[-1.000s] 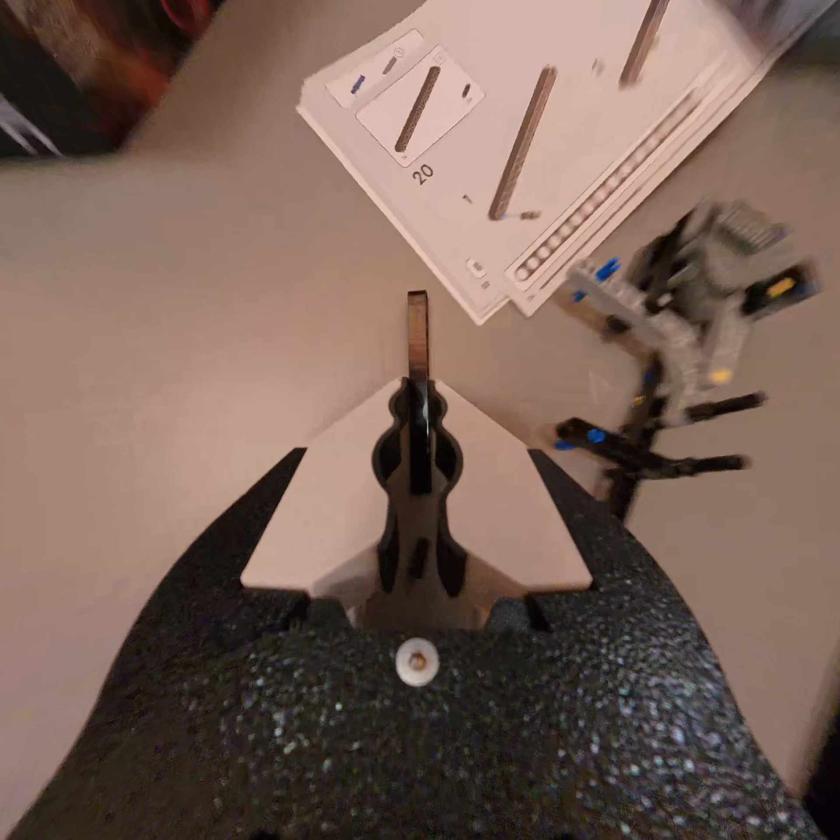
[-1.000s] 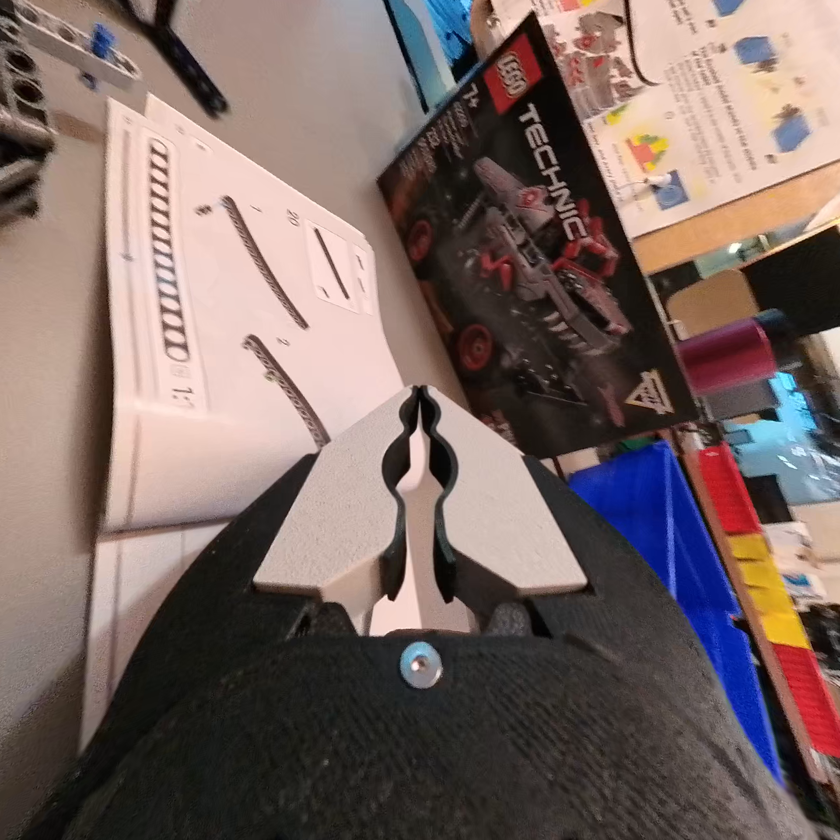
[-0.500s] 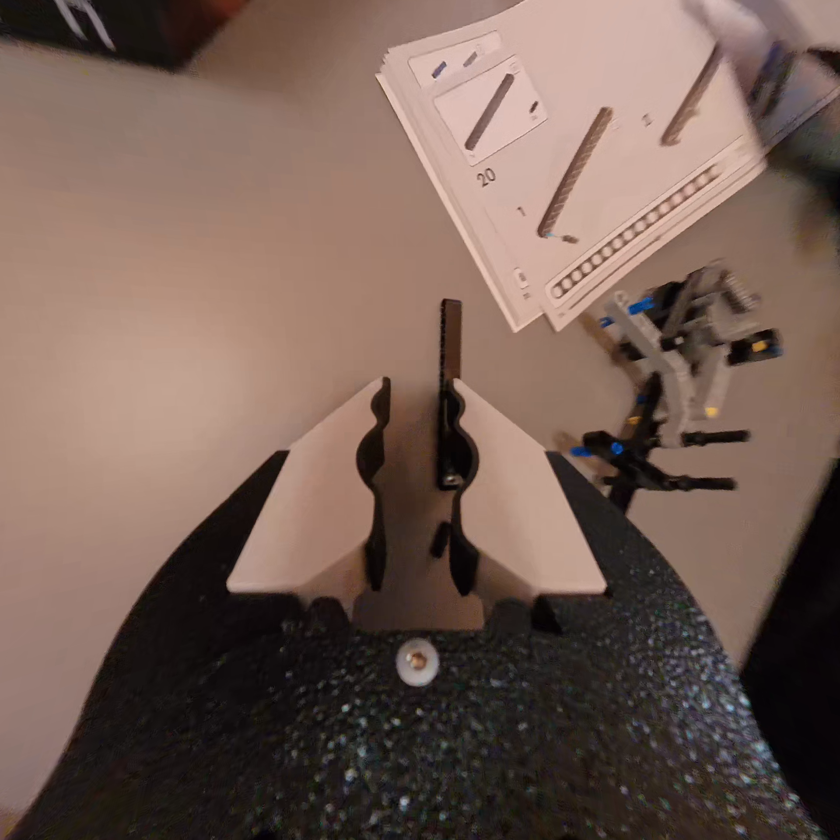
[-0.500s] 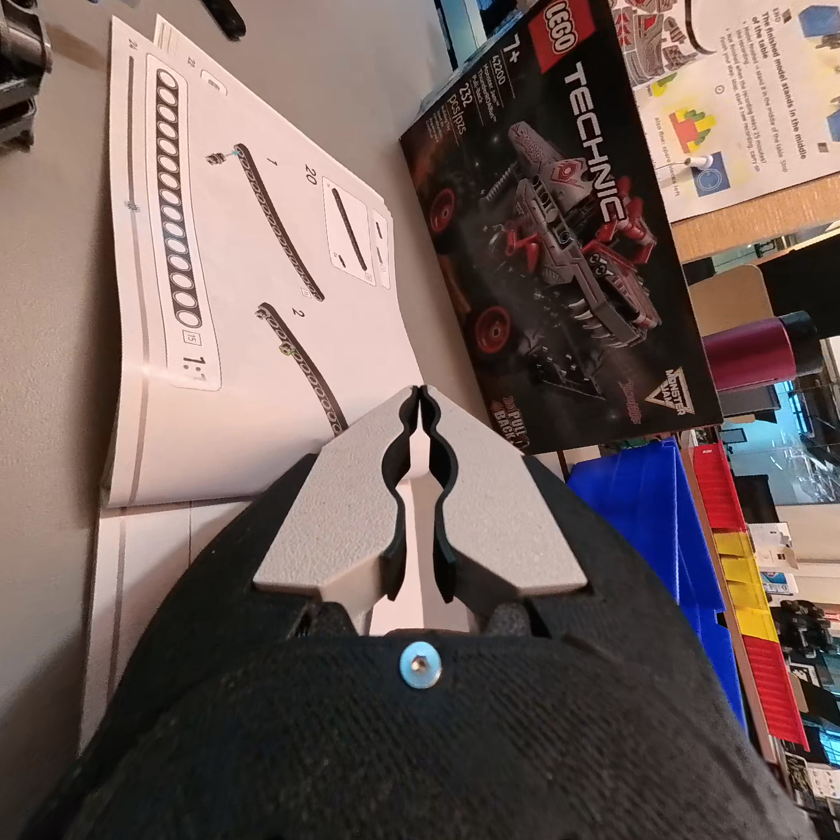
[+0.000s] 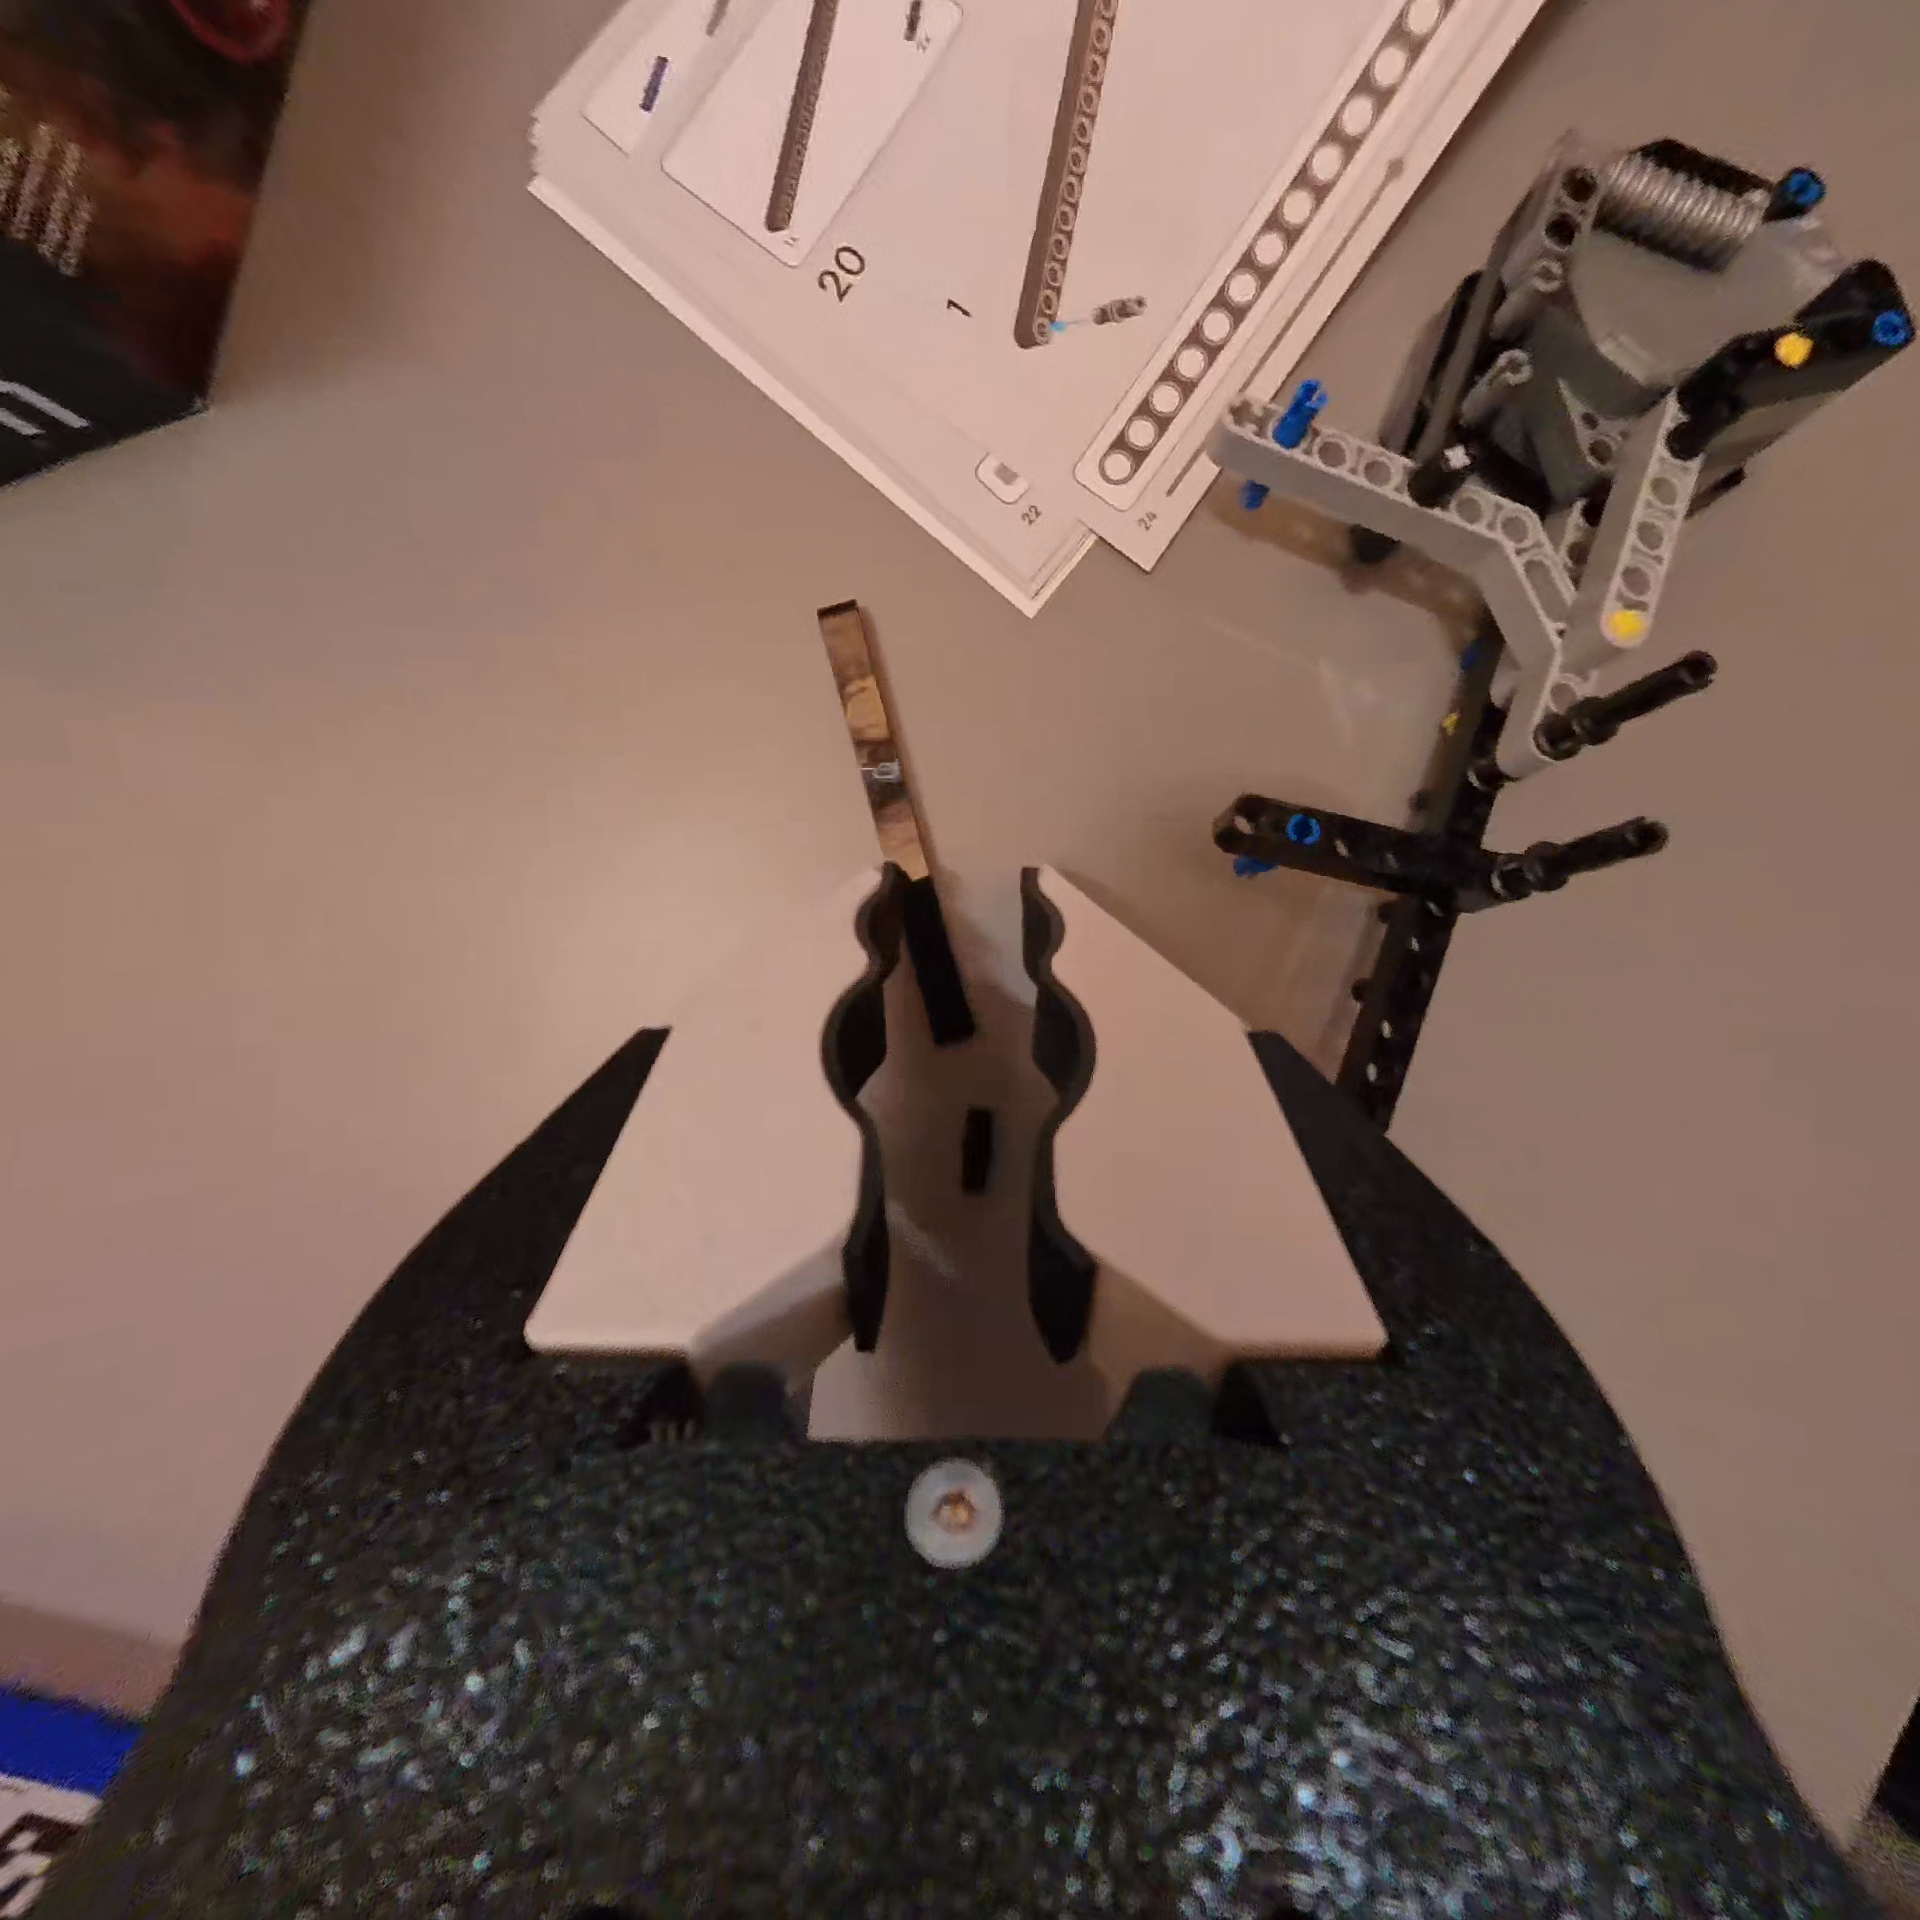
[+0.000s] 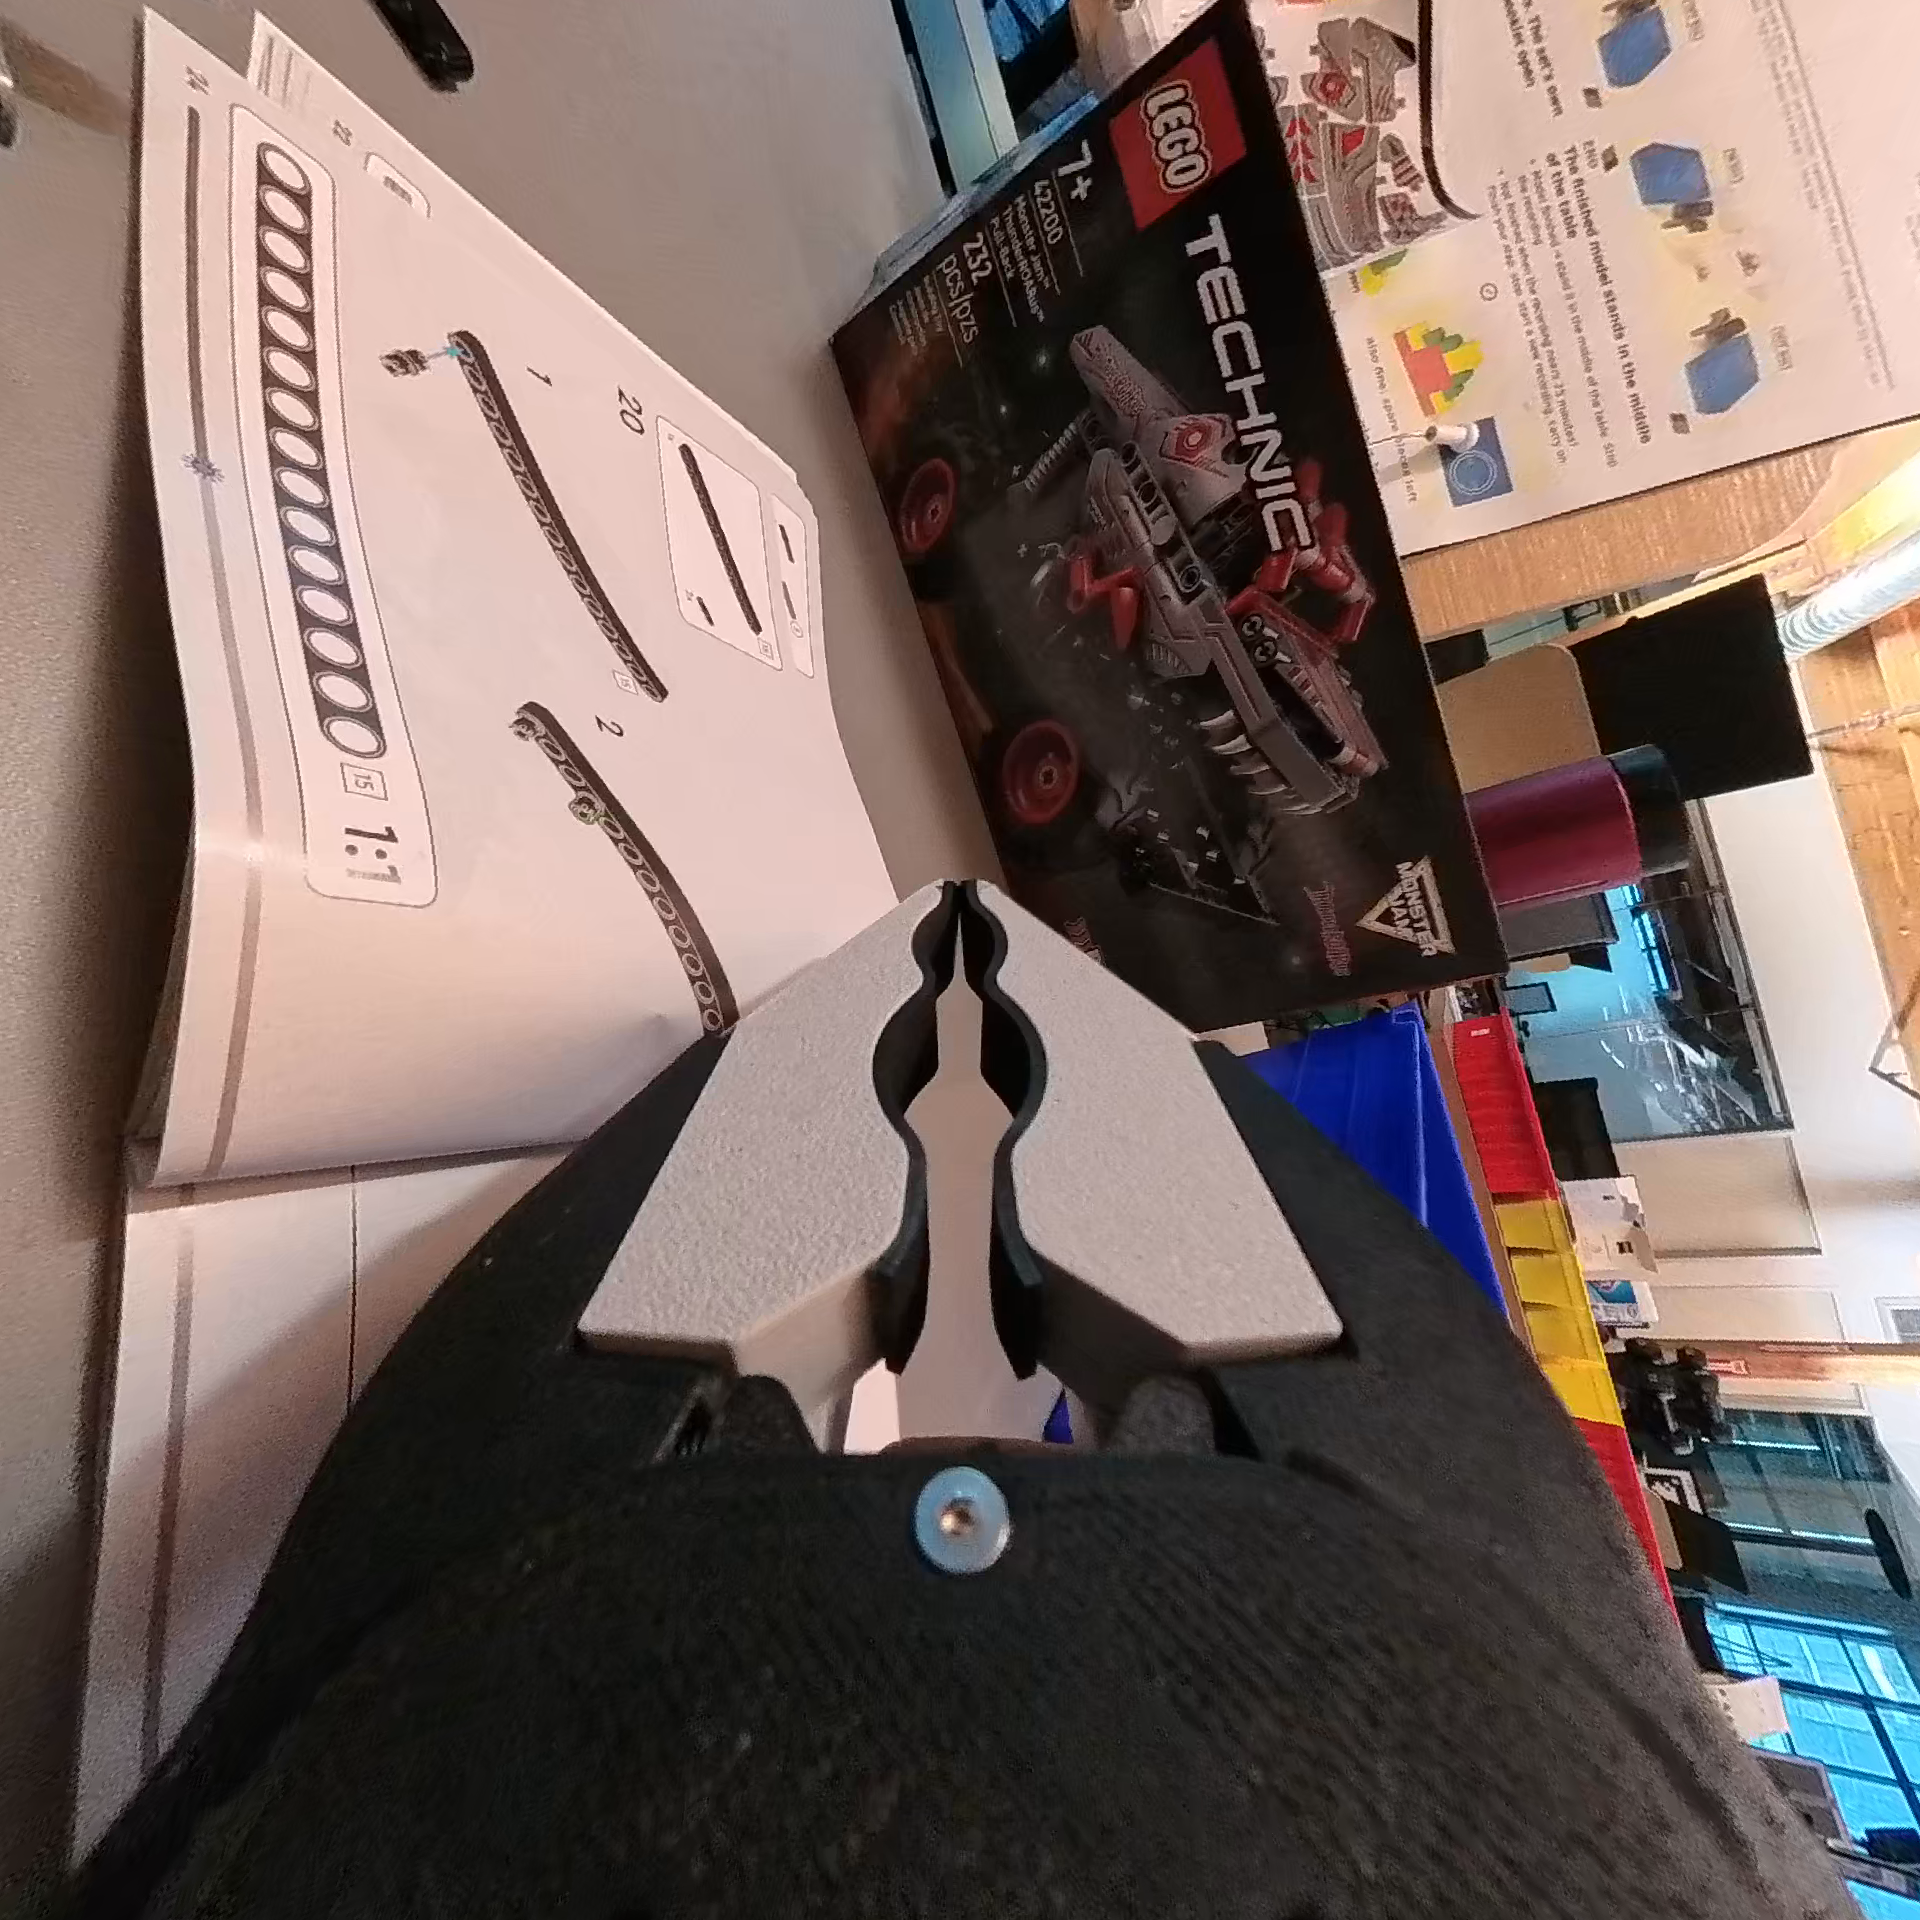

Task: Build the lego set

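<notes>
**Between spread fingers, a long black beam on the worktop**

Between the parted fingers of my left hand-held gripper (image 5: 958, 883), the black beam (image 5: 871, 727) leans against one pad, unclamped; it seems to lie on the worktop (image 5: 364, 727), perhaps awaiting a better grip. Its long axis runs straight ahead, far end pointing toward the instruction booklet (image 5: 935, 208). The half-built model (image 5: 1538, 499) stands off to the right. My right hand-held gripper (image 6: 958, 894) is pressed together, empty, over the booklet, beside the set's box (image 6: 1195, 623).

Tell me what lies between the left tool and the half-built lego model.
Only bare table lies between the left tool and the half-built lego model in the left wrist view; the black beam leans nearby.
</notes>
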### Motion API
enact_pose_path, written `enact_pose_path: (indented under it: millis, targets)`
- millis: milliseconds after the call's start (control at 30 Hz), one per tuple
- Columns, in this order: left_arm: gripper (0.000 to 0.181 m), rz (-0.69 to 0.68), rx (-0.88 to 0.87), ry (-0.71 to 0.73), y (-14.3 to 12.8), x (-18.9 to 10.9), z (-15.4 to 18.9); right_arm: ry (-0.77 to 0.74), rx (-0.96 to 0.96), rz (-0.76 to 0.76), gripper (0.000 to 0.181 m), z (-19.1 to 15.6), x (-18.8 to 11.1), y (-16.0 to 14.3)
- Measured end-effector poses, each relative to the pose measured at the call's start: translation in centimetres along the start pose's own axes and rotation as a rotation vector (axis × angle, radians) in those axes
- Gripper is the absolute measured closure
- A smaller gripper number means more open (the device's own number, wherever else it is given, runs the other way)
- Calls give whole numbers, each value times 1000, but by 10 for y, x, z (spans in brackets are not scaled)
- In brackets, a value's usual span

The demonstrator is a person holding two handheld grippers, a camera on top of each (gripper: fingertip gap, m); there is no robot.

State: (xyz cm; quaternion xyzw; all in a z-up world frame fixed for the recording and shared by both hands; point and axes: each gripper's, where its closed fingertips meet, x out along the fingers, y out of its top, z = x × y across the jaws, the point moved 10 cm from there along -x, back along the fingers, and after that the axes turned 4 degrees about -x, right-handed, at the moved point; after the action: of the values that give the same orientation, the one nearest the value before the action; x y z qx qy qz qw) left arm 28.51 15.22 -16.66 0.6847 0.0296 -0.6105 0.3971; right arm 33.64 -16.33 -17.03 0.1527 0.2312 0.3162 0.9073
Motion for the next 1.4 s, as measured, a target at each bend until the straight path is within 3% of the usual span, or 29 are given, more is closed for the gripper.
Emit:
enact_pose_path:
  millis: [33,167,267,367,567,900,967,1133,1333,1400]
  targets:
    - [164,-6,21,19,0,1,0,2,-4,-4,181,0,0,0]
    - [181,-22,56,83,3,2,-4,12,-25,-14,181,-3,1,0]
    - [181,-7,29,103,2,2,-9,13,-36,-21,181,-3,1,0]
    - [169,31,47,138,3,-1,-9,9,-33,-16,181,-2,1,-1]
    - [170,69,164,215,6,6,4,14,-47,-20,181,-4,2,0]
    - [176,51,118,230,4,16,3,26,-66,-27,181,-7,3,0]
    - [176,64,28,137,4,12,1,24,-68,-26,181,-6,3,1]
    - [175,105,-328,-398,2,7,-11,34,-76,-34,181,-7,3,1]
    - [168,50,-414,-454,-6,16,-28,44,-82,-33,181,-8,3,2]
    - [176,54,-398,-421,-5,18,-31,41,-83,-34,181,-8,4,2]
